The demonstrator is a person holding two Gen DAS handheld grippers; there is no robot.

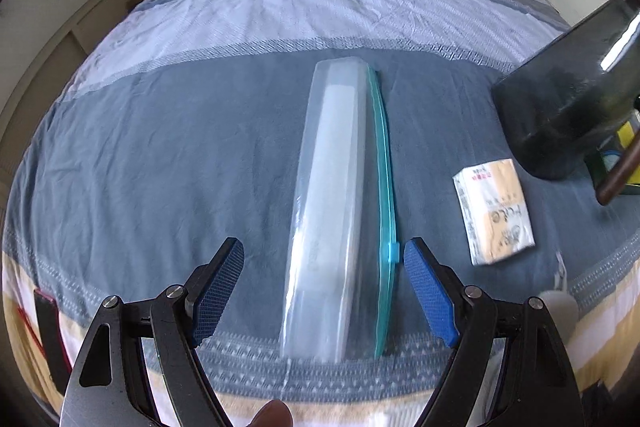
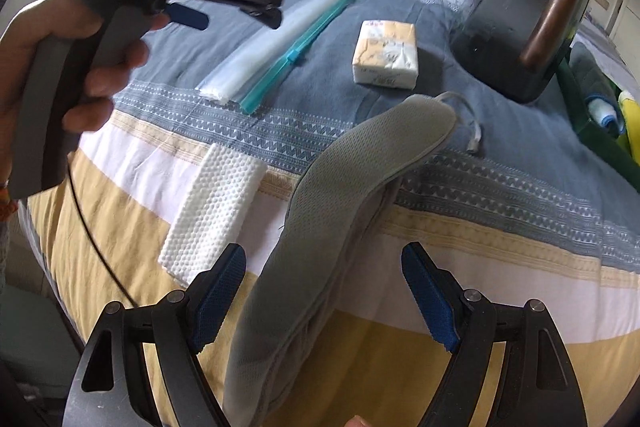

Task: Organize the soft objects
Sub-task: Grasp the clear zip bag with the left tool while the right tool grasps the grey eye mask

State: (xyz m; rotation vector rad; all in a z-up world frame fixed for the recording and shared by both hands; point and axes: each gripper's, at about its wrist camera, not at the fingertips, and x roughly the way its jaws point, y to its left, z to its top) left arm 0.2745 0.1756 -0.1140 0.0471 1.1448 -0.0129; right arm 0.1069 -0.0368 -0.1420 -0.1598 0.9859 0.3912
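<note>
On the striped bedspread (image 1: 160,155), dead center of my left view, a clear zip-lock bag (image 1: 332,211) is lying flat, running 12 to 6, teal zipper strip (image 1: 386,187) along its 3 o'clock edge. My left gripper (image 1: 324,291) is hovering over the near end of the bag with jaws spread wide, one pad on each side, gripping nothing. At 3 o'clock from the bag, a tissue pack (image 1: 494,213) is sitting apart from it. At 2 o'clock, a dark container (image 1: 560,99) is standing on the bed.

My right gripper (image 2: 324,295) is also standing wide open, pads clear of everything. Between its jaws a gray insole (image 2: 344,211) is lying at the bed's edge, toe pointing to 1 o'clock. At 10 o'clock from it, a white dimpled cloth (image 2: 212,215) is lying folded. Just past the toe, a white cable end (image 2: 472,131) is showing. My hand (image 2: 80,67) is holding the left tool at 10 o'clock.
</note>
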